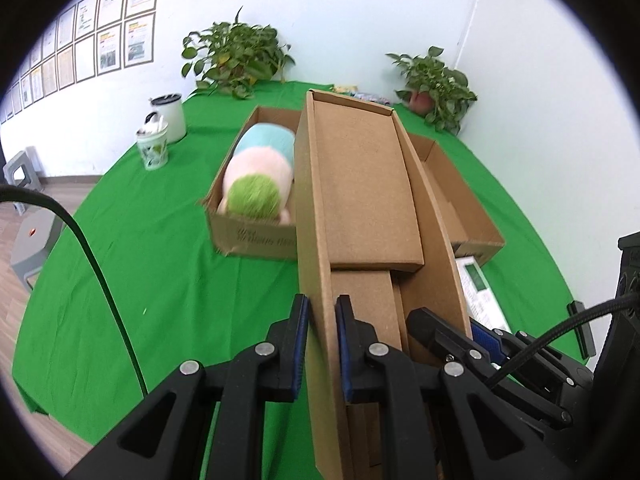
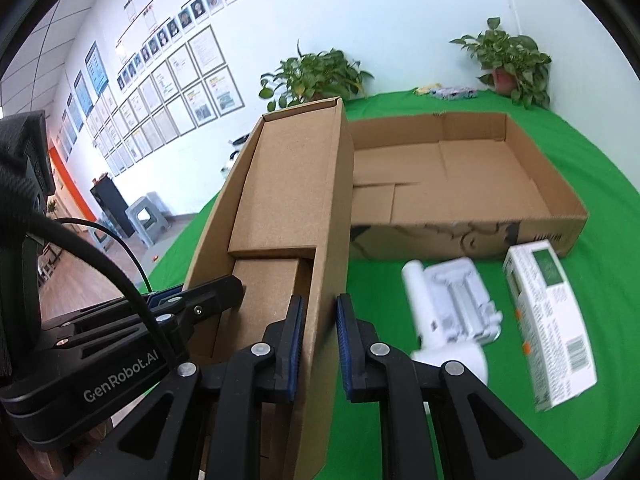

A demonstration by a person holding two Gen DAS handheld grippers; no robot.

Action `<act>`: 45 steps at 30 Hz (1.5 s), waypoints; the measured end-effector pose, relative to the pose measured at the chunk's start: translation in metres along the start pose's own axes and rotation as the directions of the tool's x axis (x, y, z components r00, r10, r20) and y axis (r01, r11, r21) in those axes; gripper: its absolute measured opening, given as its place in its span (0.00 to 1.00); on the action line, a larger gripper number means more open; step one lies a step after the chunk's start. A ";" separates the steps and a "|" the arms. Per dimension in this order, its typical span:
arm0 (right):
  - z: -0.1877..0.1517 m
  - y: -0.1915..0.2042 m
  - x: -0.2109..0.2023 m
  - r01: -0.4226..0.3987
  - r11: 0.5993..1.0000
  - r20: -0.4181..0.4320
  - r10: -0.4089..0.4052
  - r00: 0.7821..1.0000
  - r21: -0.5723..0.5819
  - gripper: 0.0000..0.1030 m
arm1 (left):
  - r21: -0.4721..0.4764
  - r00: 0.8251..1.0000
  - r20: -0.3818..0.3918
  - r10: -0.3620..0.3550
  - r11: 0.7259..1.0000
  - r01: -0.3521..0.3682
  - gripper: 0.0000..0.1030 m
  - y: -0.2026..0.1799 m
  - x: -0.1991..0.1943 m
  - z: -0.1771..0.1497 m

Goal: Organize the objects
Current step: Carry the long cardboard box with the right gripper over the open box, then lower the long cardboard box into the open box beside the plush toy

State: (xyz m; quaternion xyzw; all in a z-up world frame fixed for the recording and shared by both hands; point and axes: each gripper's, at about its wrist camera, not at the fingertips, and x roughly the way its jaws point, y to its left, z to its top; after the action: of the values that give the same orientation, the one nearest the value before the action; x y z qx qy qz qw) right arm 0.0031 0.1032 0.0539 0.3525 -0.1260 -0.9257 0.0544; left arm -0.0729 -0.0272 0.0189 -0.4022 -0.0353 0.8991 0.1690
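Both grippers are clamping the long cardboard tray (image 1: 360, 184) right up front: left gripper (image 1: 322, 344) is pinching its left wall, right gripper (image 2: 318, 344) is squeezing the right wall, jaws nearly closed. It's hanging tilted over the green tablecloth (image 1: 140, 280). Behind it the bigger open box (image 2: 460, 172) is sitting there holding a plush toy (image 1: 256, 176). A white packet (image 2: 548, 320) and white plastic gadget (image 2: 452, 308) are lying beside it.
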 end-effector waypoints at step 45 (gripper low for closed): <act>0.182 -0.107 0.242 0.043 0.992 -0.163 -0.023 0.986 0.116 0.10 | 0.102 0.962 -0.256 0.091 0.993 -0.067 0.12 -0.003 0.209 0.155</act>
State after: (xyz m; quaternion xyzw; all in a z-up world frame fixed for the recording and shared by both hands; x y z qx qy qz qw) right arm -0.2998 0.1959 0.0014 0.4309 -0.1705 -0.8857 0.0278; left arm -0.3152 0.0562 -0.0249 -0.5096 0.0450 0.8452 0.1545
